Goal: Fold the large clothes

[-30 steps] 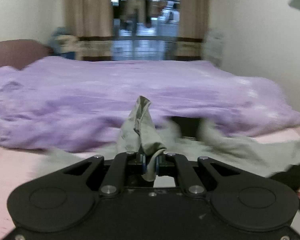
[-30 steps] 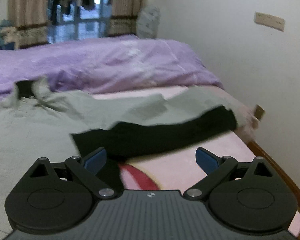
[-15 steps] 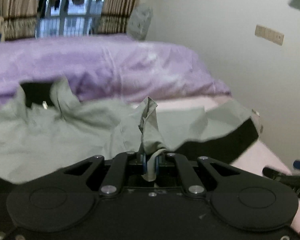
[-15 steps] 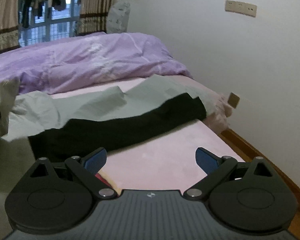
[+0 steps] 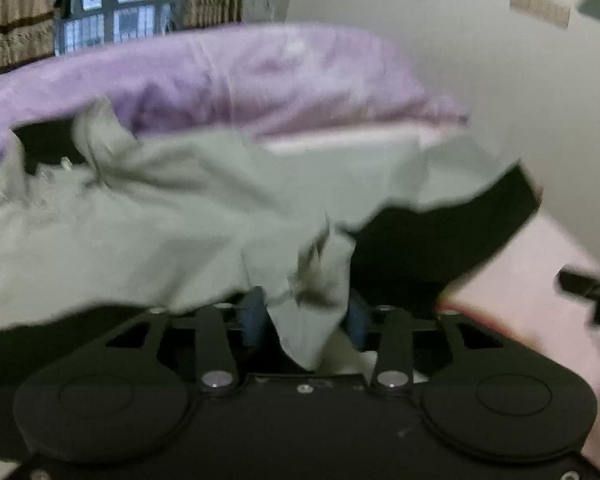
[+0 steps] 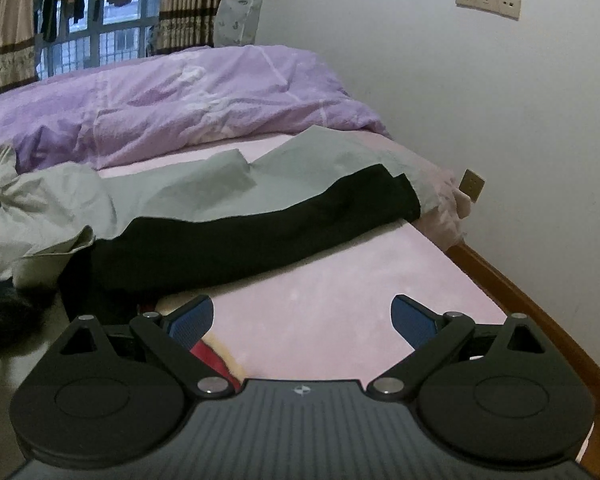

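Garment (image 6: 220,196): a large grey-green piece of thin, creased woven cloth with a broad black band (image 6: 236,240) along its near edge, spread across the pink sheet (image 6: 340,280) of the bed, its far part bunched against the rumpled purple quilt (image 6: 180,96). Left tongs (image 5: 306,316): jaws opening, blue pads apart, a limp fold of the grey-green cloth hanging between them without being pressed. Right tongs (image 6: 302,318): spread wide over bare pink sheet, nothing between the ribbed blue pads. Bed frame (image 6: 540,312): wood, along a plain white wall (image 6: 460,80).
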`<move>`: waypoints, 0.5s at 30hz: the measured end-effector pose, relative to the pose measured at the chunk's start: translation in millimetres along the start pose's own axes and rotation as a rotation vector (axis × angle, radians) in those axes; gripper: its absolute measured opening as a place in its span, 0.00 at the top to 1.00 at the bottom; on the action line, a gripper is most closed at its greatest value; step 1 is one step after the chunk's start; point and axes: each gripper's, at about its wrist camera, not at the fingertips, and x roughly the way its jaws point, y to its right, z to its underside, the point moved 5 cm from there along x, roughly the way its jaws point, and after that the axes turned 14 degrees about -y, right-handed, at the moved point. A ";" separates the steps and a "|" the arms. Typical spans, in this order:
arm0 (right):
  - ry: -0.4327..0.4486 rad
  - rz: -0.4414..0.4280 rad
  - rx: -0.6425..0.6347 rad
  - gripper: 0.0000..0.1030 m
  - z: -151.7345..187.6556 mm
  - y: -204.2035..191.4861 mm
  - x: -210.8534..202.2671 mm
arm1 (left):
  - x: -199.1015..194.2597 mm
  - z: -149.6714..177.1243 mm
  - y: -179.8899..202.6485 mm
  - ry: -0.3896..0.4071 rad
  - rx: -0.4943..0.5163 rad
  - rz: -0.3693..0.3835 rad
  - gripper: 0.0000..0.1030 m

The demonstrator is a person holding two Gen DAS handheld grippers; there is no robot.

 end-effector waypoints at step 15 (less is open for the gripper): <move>-0.046 -0.325 0.581 0.00 -100.7 183.8 147.7 | -176.7 88.4 -159.4 0.140 -0.153 -0.372 0.00</move>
